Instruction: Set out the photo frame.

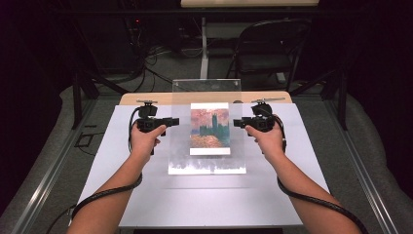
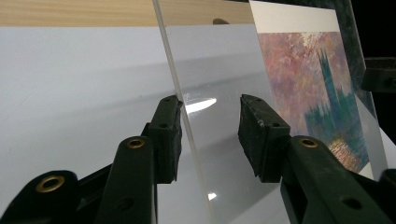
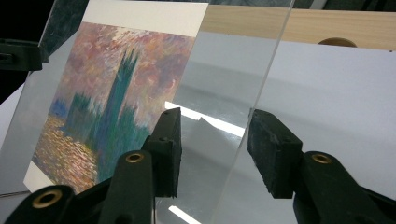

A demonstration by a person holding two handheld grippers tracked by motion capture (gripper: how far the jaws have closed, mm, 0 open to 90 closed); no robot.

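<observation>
Both tools, left tool (image 1: 171,121) at nine o'clock and right tool (image 1: 237,122) at three, straddle the acrylic sheet (image 1: 209,92) edges, spread, not yet pinching; the print (image 1: 210,127) remains uncovered.

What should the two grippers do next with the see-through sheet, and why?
Probably close a bit more until the pads pinch the clear sheet. Its left edge stands between the left gripper jaws and its right edge between the right gripper jaws, but gaps remain beside it, so neither grips the sheet with the picture yet.
</observation>
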